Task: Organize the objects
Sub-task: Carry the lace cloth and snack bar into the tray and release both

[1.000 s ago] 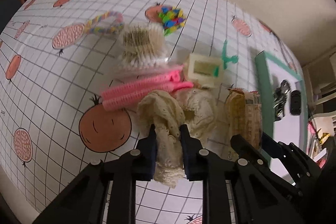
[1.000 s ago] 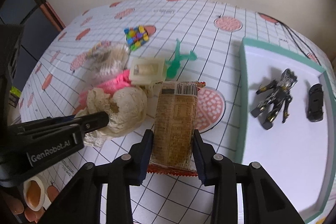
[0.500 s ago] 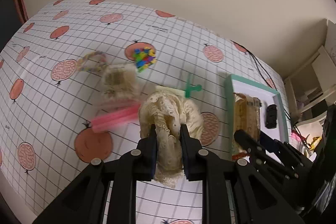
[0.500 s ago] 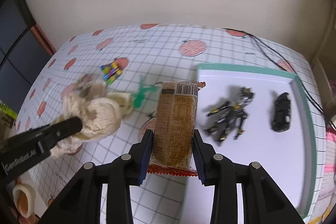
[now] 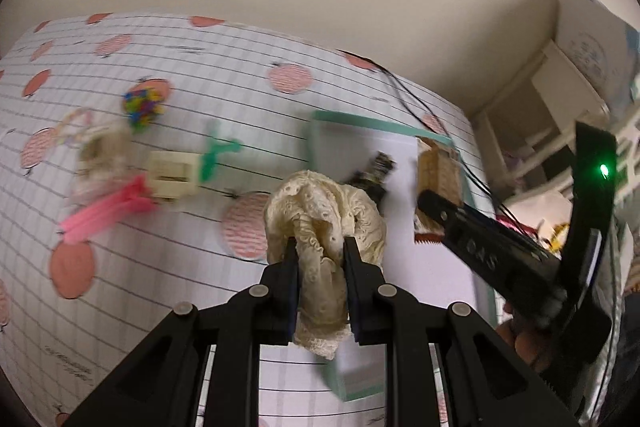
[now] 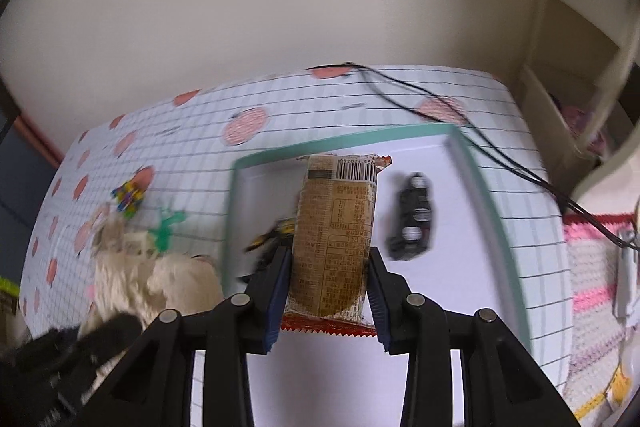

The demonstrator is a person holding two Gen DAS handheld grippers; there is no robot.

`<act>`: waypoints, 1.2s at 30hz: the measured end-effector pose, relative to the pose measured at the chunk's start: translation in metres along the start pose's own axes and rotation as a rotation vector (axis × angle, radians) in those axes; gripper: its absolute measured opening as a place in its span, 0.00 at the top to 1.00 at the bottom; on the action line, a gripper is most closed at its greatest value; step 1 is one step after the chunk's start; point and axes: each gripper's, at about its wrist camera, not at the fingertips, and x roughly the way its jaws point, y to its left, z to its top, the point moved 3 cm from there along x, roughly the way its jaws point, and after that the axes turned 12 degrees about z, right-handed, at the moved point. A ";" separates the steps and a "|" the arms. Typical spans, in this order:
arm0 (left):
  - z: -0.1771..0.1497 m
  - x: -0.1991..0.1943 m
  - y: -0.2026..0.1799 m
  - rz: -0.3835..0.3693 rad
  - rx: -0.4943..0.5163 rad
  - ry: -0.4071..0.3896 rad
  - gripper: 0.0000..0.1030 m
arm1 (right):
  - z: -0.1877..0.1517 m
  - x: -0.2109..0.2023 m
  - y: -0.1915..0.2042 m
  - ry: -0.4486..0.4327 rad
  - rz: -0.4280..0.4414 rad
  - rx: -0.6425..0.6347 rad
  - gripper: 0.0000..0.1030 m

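Both loads are now off the tabletop (image 5: 200, 39) and carried right, over the tray (image 6: 480, 183); a second ago both sat among the clutter on the left. The scene streaks with motion blur, so the transfer is under way, not finished.

My right gripper (image 6: 326, 283) pinches the snack pack (image 6: 334, 239) across its width and holds it above the tray floor, between the toy robot (image 6: 272, 241) and the toy car (image 6: 412, 223) already lying there. I judge release comes next for this load.

My left gripper (image 5: 320, 259) is clamped on the lace cloth (image 5: 324, 215), which hangs over the tray's near left rim, short of the interior.

The pink rollers (image 5: 108, 211), cream box (image 5: 174, 173), green clip (image 5: 218, 155) and bead cluster (image 5: 142, 105) remain unsorted on the tabletop.
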 end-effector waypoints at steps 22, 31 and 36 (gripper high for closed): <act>-0.027 0.049 -0.056 -0.073 0.077 0.077 0.80 | -0.011 0.019 -0.018 0.116 -0.041 -0.062 0.62; -0.038 0.064 -0.055 -0.060 0.081 0.124 0.80 | -0.019 0.033 -0.037 0.181 -0.068 -0.037 0.62; -0.041 0.068 -0.057 -0.057 0.092 0.124 0.78 | -0.019 0.036 -0.043 0.195 -0.067 -0.022 0.62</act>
